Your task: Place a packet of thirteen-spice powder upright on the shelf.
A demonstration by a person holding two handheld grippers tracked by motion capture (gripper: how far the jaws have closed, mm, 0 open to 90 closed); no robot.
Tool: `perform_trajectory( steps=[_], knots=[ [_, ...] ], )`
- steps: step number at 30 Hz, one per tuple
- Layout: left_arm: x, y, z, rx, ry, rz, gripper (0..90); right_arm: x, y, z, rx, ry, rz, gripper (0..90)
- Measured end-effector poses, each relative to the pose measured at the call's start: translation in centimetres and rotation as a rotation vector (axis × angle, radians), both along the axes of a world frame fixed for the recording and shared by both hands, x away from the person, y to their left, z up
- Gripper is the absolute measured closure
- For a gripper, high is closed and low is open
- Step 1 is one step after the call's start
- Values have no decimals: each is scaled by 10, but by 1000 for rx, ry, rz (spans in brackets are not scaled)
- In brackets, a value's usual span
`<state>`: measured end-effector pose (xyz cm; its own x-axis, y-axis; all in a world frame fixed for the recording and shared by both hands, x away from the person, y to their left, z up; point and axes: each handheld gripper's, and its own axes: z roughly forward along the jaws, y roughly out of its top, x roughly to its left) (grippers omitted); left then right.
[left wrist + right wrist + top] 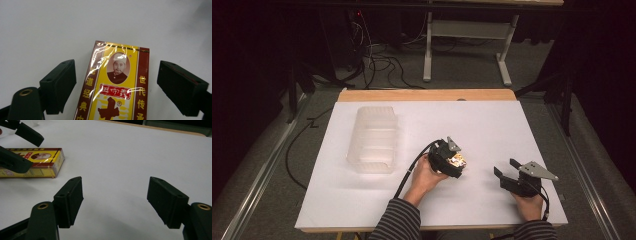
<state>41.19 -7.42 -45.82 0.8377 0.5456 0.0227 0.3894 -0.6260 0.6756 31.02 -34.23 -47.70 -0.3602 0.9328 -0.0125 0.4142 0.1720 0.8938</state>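
- The yellow and red box [116,87] lies flat on the white table [492,125], near the front middle, wrapped in shiny film with a portrait printed on its top.
- The left gripper [116,85] is right over it, jaws spread wide, 1 on each long side of the box, and neither touches it yet.
- My read: the reach looks done and the grab is not. The jaws have to close on the box, then lift it, and nothing shows where it should go.
- The clear plastic bin [373,140] sits well apart to the left, lying on its side; whether it is the target, I cannot tell.
- The right gripper [507,175] rests near the front right corner, jaws spread, holding nothing.
- The left gripper view gives the print and the gaps beside the box; from the high view the box [457,161] is just a bright scrap under the gripper [452,162].
- The right gripper view adds the side wall of the box [32,162], showing it lies flat on the table.
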Motion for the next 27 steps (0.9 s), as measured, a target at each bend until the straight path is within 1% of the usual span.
perform_trajectory(
  steps=[1, 4, 6, 9, 11, 13, 16, 21, 23, 27],
  knots=[
    [0, -1, -1, 10, -9, 4, 170, 0, 0, 0, 1, 0, -1, 295],
    [1, -1, -2, 17, -13, 9, 194, 0, -1, 0, 4, 0, 1, 295],
    [1, -1, -3, 16, -11, 11, 199, 0, 0, 0, 0, -2, 2, 295],
    [2, -2, -5, 31, -2, 5, 210, 0, -1, 0, 0, 1, 3, 296],
    [2, -3, -7, 33, -3, 2, 216, 0, -1, 0, 2, 2, 4, 296],
    [1, -5, -9, 44, -6, -5, 247, 1, -1, 0, 2, 1, 6, 297],
    [0, -6, -10, 51, -11, -10, 272, 1, -1, 0, 3, 2, 7, 298],
    [-2, -5, -9, 69, -39, -26, 300, 1, -1, 0, 3, 6, 6, 299],
    [-2, -5, -8, 73, -42, -31, 307, 1, -1, 0, 3, 6, 6, 299],
    [-2, -3, -7, 67, -36, -26, 319, 1, -1, 0, 3, 7, 6, 299]
  ],
)
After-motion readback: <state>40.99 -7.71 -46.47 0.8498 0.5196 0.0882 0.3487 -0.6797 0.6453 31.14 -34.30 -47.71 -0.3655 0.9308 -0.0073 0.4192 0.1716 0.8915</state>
